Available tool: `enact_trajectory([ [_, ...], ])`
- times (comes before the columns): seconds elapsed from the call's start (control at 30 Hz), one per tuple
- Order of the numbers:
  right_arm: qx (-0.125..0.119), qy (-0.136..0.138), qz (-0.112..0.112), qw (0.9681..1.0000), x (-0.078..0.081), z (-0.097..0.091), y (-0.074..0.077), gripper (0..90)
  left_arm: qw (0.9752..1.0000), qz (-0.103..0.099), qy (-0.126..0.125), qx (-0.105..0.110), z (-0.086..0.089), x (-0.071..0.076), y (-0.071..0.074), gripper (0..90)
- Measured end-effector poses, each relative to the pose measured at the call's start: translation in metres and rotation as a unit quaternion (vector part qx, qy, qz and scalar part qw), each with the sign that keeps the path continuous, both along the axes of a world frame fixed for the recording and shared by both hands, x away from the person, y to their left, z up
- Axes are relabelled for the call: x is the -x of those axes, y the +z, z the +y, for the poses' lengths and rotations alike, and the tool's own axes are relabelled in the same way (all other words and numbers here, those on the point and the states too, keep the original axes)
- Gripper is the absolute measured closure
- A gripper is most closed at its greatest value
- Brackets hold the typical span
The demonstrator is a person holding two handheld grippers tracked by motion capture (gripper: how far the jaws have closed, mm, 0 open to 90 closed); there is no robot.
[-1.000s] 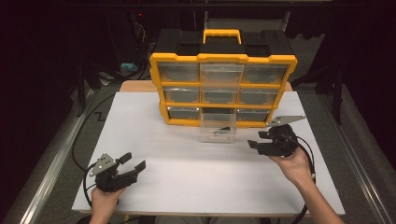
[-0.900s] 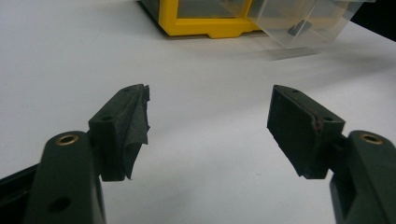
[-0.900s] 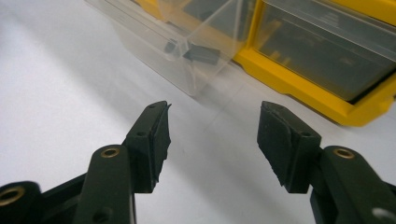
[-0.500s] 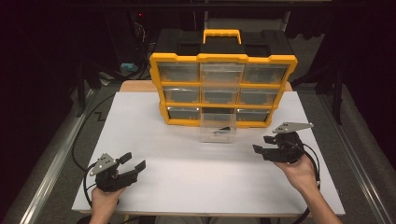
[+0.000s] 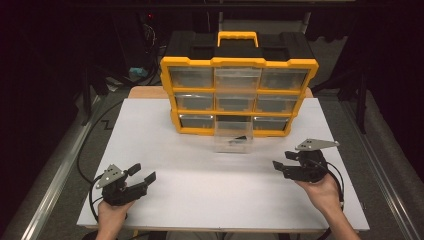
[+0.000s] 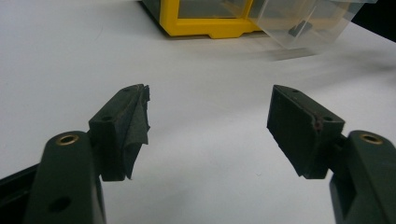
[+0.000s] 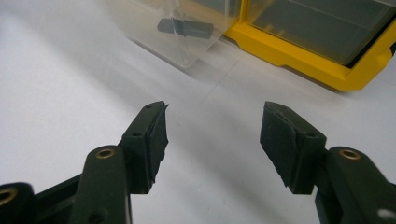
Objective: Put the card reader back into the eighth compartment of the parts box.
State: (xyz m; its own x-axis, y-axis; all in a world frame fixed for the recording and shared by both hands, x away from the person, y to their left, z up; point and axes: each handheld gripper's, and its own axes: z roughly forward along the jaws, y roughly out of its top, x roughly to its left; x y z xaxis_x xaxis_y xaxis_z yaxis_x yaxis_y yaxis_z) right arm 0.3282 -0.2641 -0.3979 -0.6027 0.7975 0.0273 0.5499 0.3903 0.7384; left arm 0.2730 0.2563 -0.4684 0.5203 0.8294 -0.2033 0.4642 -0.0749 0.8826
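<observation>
Before the organizer (image 5: 238, 95), a clear drawer (image 5: 234, 136) sits pulled out with small dark parts inside. Right gripper (image 5: 286, 167) has drawn back from it, fingers apart and empty, suggesting release; left gripper (image 5: 141, 172) rests open.

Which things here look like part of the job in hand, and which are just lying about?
Likely part of the job:
- yellow drawer organiser
- clear drawer pulled out at the bottom middle, small dark part inside
- left gripper, jaws open
- right gripper, jaws open

Just lying about:
- cables behind the white table
</observation>
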Motion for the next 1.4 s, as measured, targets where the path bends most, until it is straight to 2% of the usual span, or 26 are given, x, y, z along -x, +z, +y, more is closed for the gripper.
enact_trajectory([
  [0.33, -0.010, -0.011, -0.005, 0.9999, 0.011, -0.009, -0.012, 39.0, 1.0000, 0.001, -0.001, 0.001, 0.000, 0.001, 0.000, 30.2],
  [0.83, -0.023, -0.021, -0.016, 0.9994, 0.019, -0.017, -0.027, 37.0, 1.0000, 0.001, -0.005, -0.003, -0.001, 0.000, 0.000, 30.1],
  [1.4, -0.055, -0.044, -0.031, 0.9970, 0.032, -0.032, -0.047, 33.9, 1.0000, 0.002, -0.005, -0.004, -0.001, 0.000, -0.001, 30.0],
])
